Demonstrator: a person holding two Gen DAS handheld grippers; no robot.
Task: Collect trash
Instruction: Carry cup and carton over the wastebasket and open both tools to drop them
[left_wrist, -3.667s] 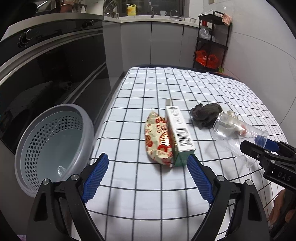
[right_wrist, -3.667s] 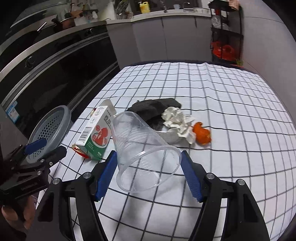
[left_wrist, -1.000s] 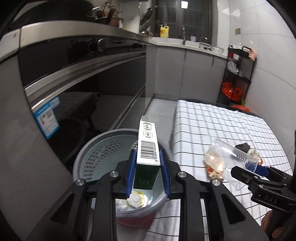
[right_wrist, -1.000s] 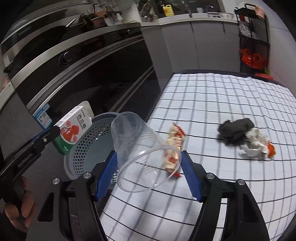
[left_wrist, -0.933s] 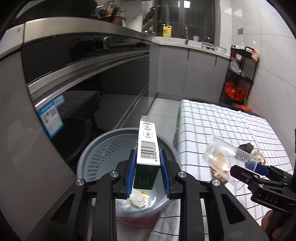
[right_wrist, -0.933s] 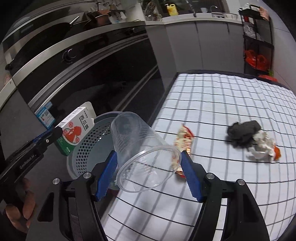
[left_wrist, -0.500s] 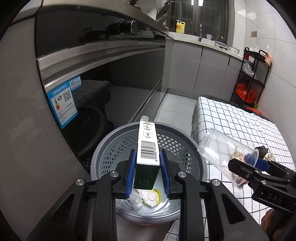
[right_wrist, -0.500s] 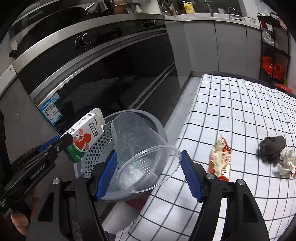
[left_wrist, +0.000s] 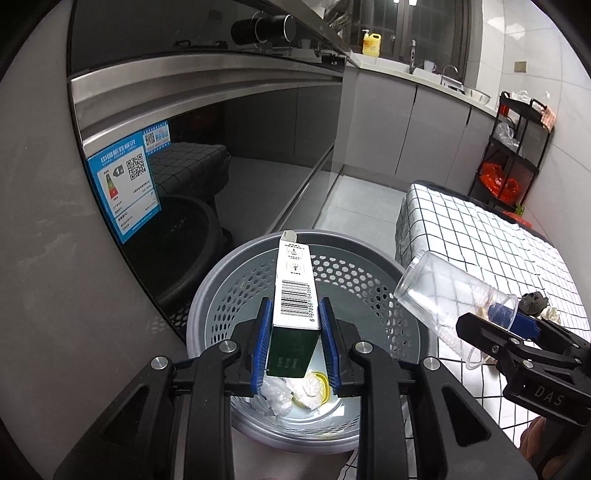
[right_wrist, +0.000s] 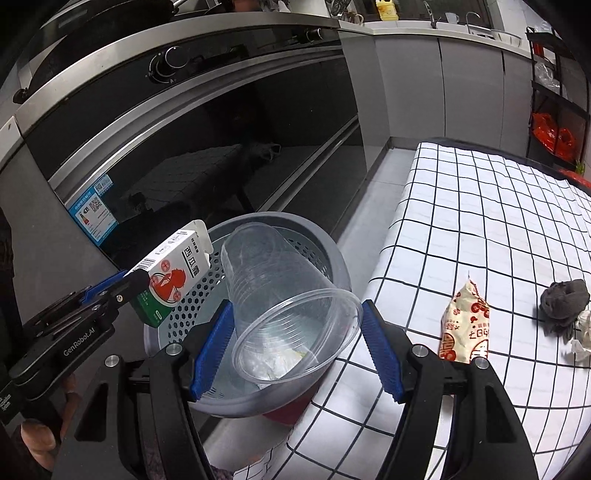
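Note:
My left gripper (left_wrist: 294, 334) is shut on a green-and-white carton (left_wrist: 293, 295), held over the grey perforated basket (left_wrist: 373, 280). The right wrist view shows the same carton (right_wrist: 173, 275) at the basket's left rim. My right gripper (right_wrist: 297, 343) is shut on a clear plastic cup (right_wrist: 280, 299), its mouth toward the camera, above the basket (right_wrist: 332, 258). In the left wrist view the cup (left_wrist: 443, 299) hangs at the basket's right edge. White crumpled paper (left_wrist: 291, 391) lies in the basket's bottom.
A checked cloth covers the table (right_wrist: 498, 221) to the right. On it lie a red-and-cream snack wrapper (right_wrist: 467, 326), a dark crumpled wad (right_wrist: 563, 295) and white crumpled paper (right_wrist: 581, 332). A dark glass oven front (right_wrist: 184, 147) stands close behind the basket.
Both grippers have carried their loads leftward off the table and a little down, so carton and cup now hang over the basket. Neither grip has altered.

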